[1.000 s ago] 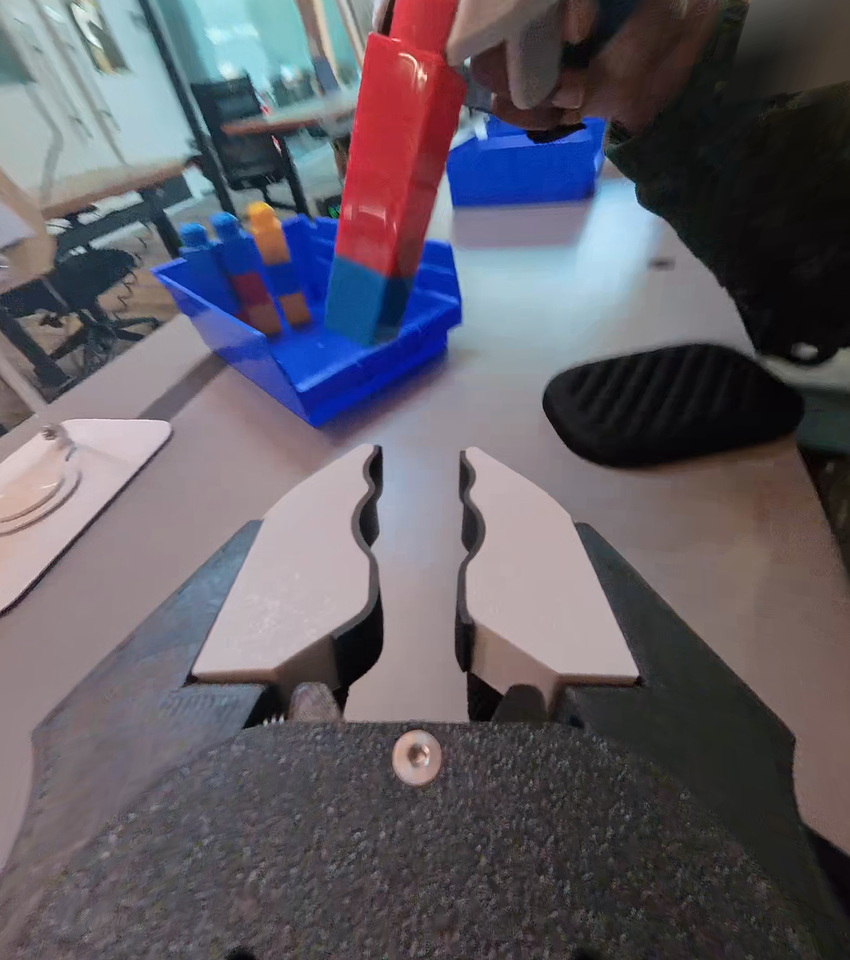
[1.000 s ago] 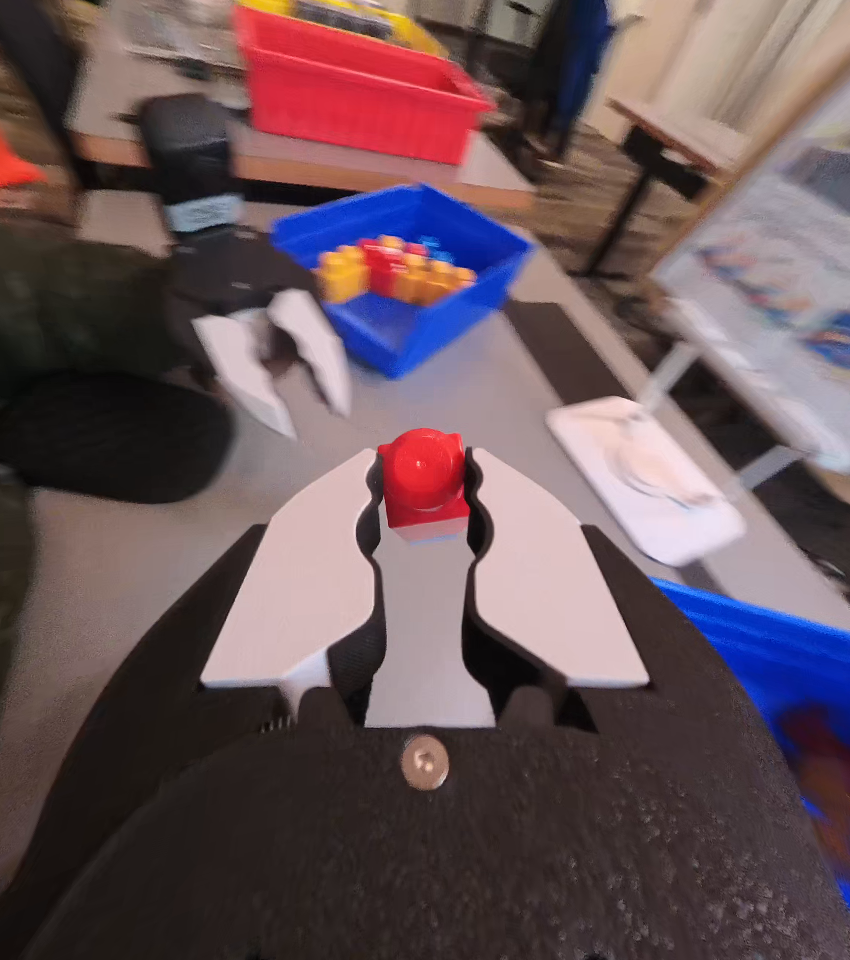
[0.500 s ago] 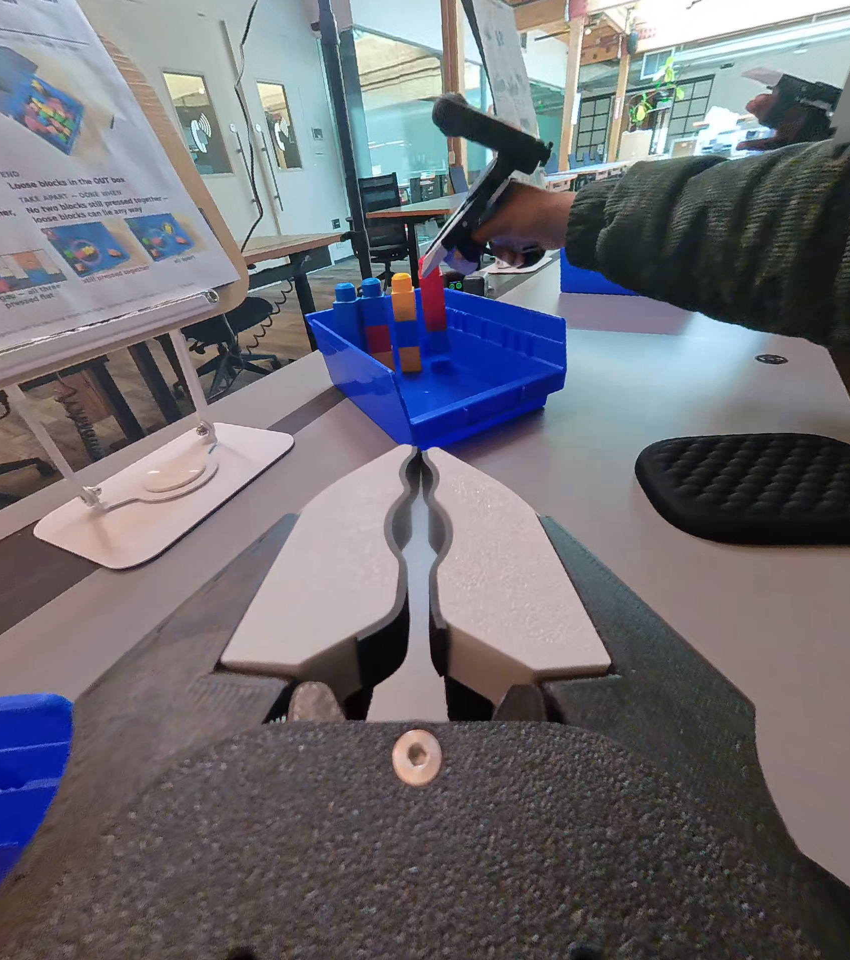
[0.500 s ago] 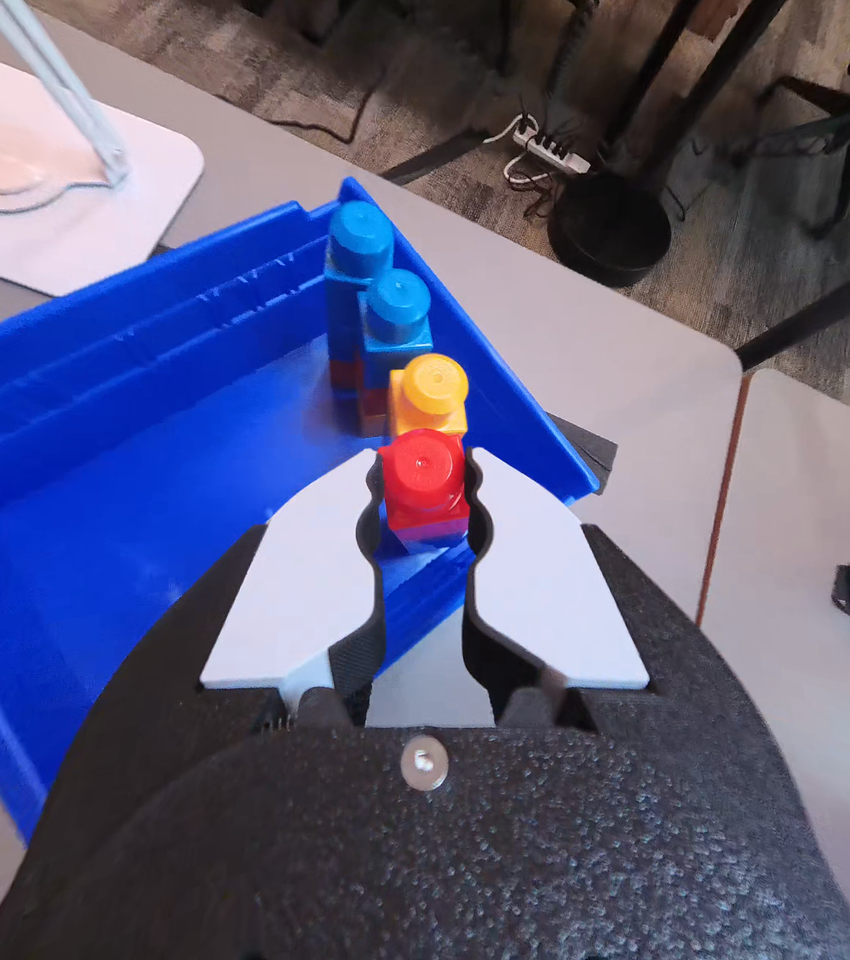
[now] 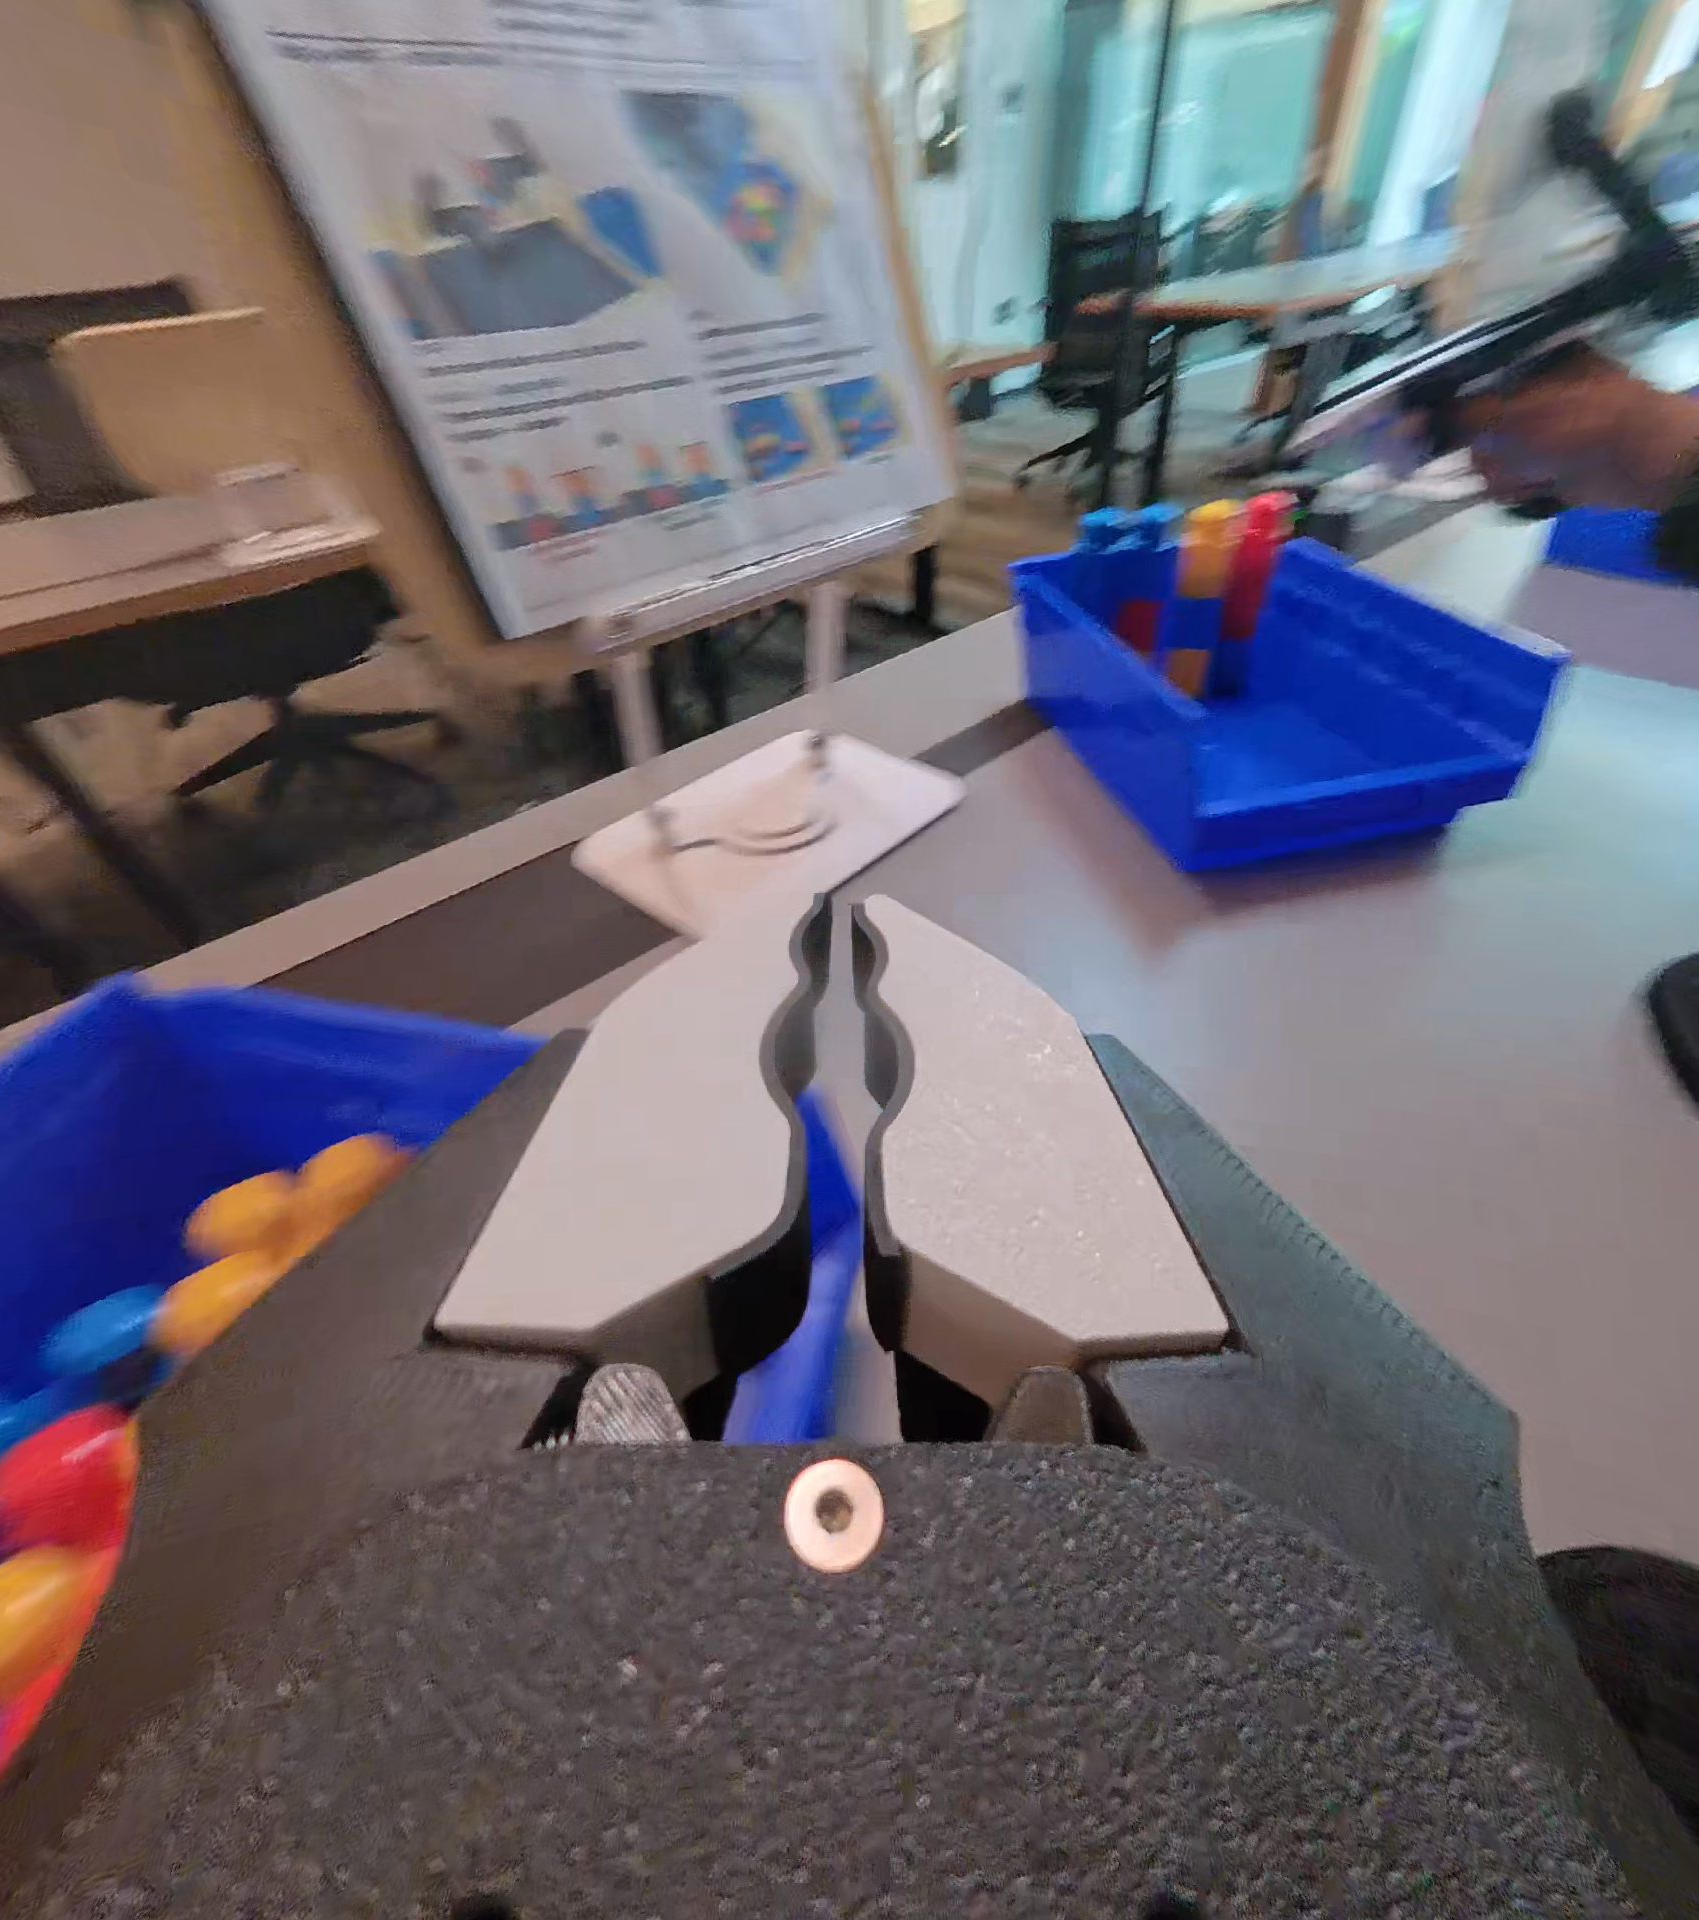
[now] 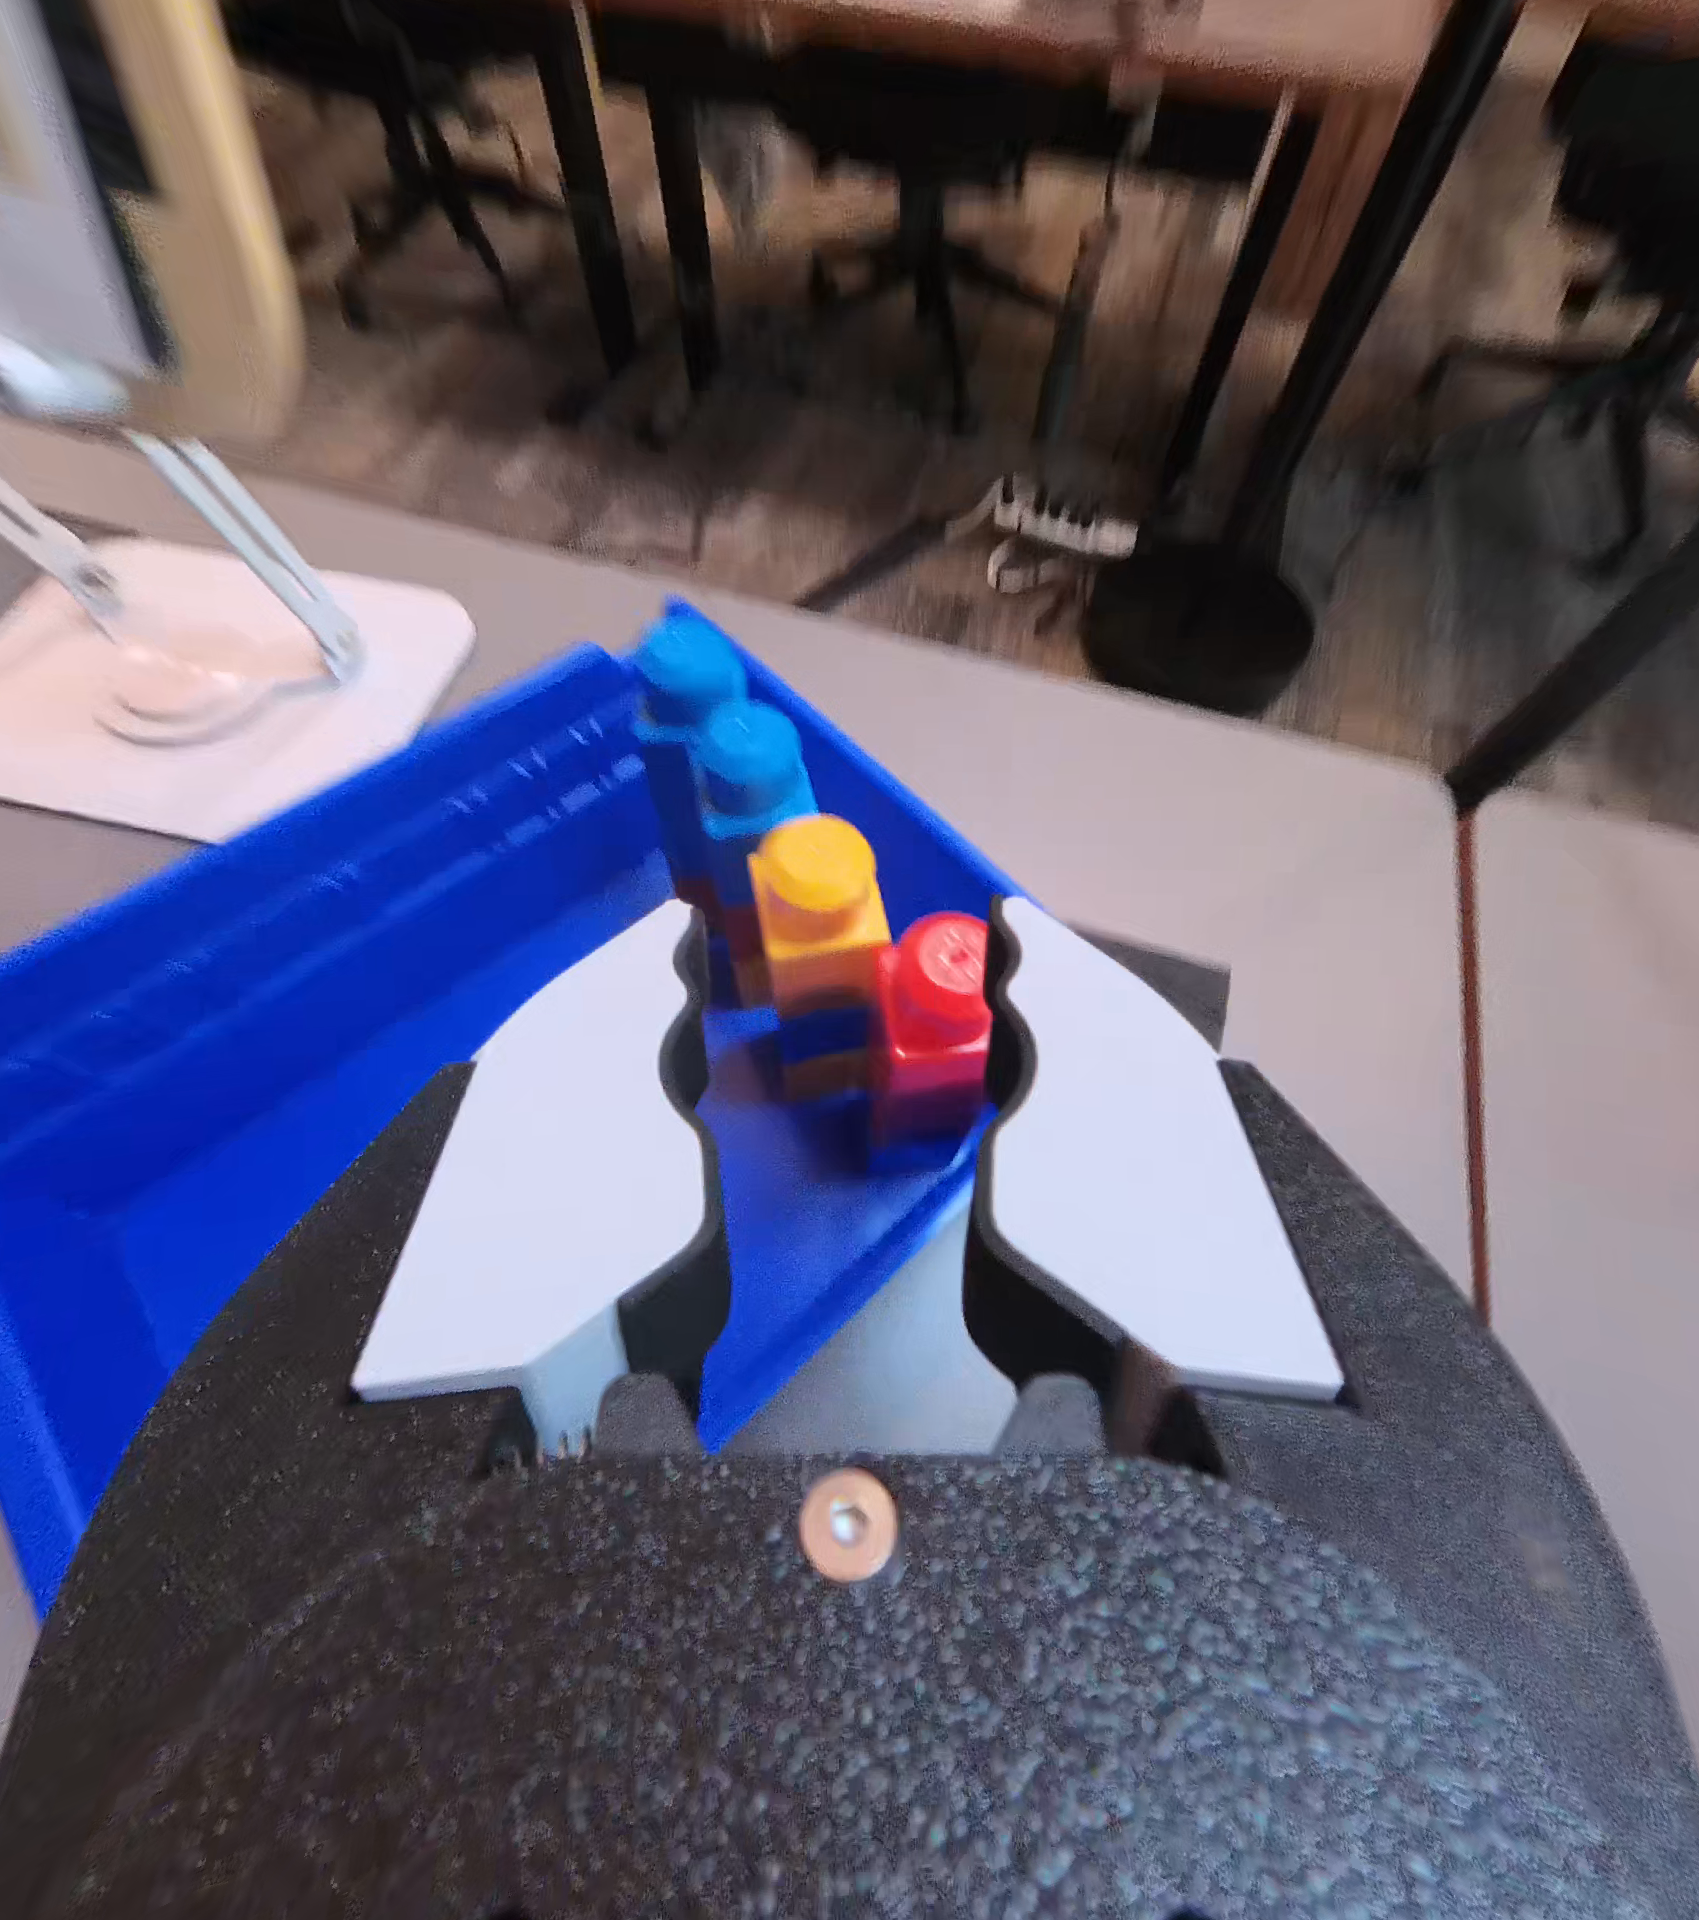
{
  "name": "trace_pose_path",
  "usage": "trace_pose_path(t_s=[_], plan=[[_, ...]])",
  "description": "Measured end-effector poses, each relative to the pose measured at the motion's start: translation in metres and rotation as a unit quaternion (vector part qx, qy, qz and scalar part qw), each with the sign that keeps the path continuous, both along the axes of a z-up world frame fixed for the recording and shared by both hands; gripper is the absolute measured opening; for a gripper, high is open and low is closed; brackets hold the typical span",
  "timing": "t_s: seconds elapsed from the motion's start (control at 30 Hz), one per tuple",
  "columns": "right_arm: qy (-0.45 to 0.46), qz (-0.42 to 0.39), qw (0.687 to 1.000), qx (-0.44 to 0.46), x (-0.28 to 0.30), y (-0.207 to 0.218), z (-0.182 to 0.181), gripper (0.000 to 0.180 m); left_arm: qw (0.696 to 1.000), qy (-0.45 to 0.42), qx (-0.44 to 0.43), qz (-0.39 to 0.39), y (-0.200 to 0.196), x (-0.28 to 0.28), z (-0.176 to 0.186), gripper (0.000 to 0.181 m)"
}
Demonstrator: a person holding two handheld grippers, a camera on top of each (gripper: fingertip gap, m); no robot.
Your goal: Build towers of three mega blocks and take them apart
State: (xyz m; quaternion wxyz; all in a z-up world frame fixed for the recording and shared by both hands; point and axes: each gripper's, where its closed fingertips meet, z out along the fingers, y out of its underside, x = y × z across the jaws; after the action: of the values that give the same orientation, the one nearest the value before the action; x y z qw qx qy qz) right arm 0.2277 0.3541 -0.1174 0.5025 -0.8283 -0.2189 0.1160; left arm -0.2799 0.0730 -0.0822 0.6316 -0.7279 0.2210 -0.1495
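Four towers now stand in a row along the wall of the far blue bin [image 6: 201, 997], and the red-topped tower [image 6: 933, 1023] is the newcomer. Half a second back the right gripper [image 6: 840, 956] was clamped on its stud; now the jaws are spread wide and empty, the tower upright just inside the right-hand one. That's a delivery made, I'd say, and another build is due.

Over on the other side, the left gripper [image 5: 840, 920] has swung toward the near bin [image 5: 45, 1122], where loose blocks [image 5: 242, 1247] wait. Its jaws are pressed nearly together, nothing between them.

Glossy moulded plastic all round: squared bodies, round studs, the orange-topped tower [image 6: 814, 935] and two blue-topped towers [image 6: 720, 727] beyond. Ribbed bin walls, smooth grey worktop [image 5: 1344, 987], pale wavy-edged pads on grainy black housings.
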Motion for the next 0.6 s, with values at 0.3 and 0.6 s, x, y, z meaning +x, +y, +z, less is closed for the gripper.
trace_pose_path(t_s=[0.3,0.6], plan=[[0.036,0.200,0.973,0.106,-0.139,-0.172,0.040,0.055,0.929,0.222,-0.296,0.000,-0.006,-0.125,-0.078,0.034],[0.065,0.340,0.938,0.031,-0.229,-0.280,-0.026,0.055,0.744,0.454,-0.489,-0.039,-0.031,-0.161,-0.152,0.076]])
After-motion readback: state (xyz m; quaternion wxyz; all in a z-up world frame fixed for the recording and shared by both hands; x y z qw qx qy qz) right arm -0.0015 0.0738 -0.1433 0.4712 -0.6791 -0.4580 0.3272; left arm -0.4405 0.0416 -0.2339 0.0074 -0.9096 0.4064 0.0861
